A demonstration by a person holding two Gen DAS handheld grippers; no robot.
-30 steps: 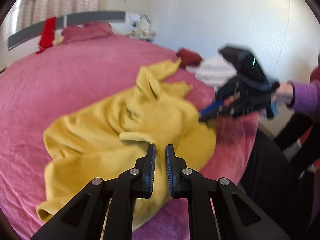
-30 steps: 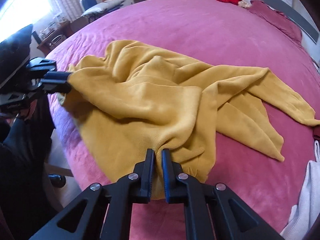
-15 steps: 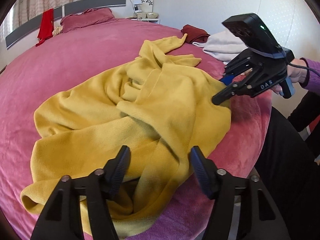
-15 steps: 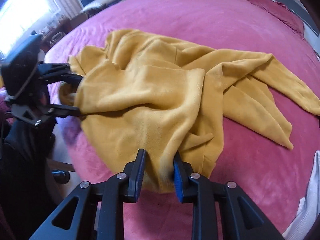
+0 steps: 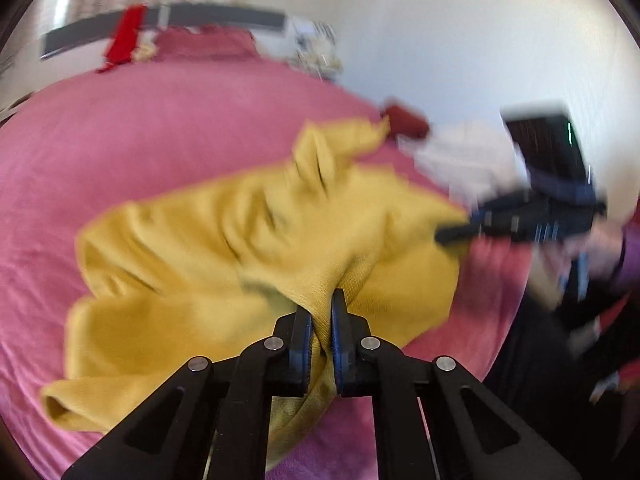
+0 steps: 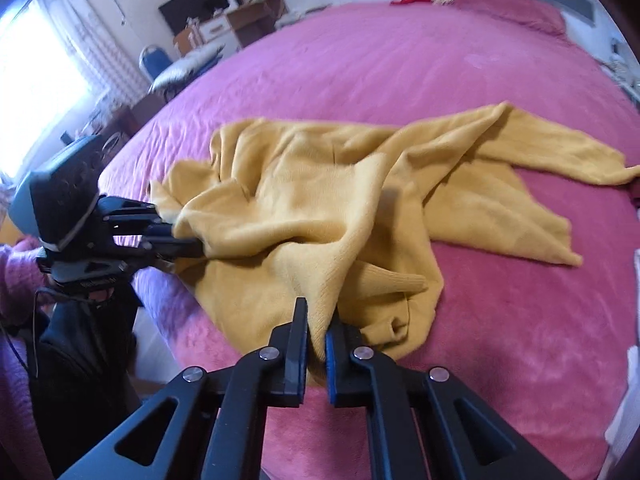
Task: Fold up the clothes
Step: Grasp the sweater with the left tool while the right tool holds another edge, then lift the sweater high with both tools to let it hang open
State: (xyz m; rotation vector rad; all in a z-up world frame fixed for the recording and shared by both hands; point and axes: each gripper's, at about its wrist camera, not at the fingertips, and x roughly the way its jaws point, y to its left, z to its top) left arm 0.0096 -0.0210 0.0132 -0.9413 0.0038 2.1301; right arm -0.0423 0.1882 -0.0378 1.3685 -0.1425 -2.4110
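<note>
Both of our grippers pinch the yellow sweater on the pink bed.

In the left wrist view, which is blurred, our left gripper (image 5: 321, 320) has just closed its jaws on a bunched fold of the yellow sweater (image 5: 224, 248), which lies crumpled on the pink bedspread (image 5: 152, 120); our right gripper (image 5: 452, 236) bites the garment's far edge, with white clothes (image 5: 468, 160) behind it. In the right wrist view, our right gripper (image 6: 316, 328) has just closed on the sweater's (image 6: 320, 200) near edge, one sleeve trailing to the right, and our left gripper (image 6: 192, 246) clamps its left side.
</note>
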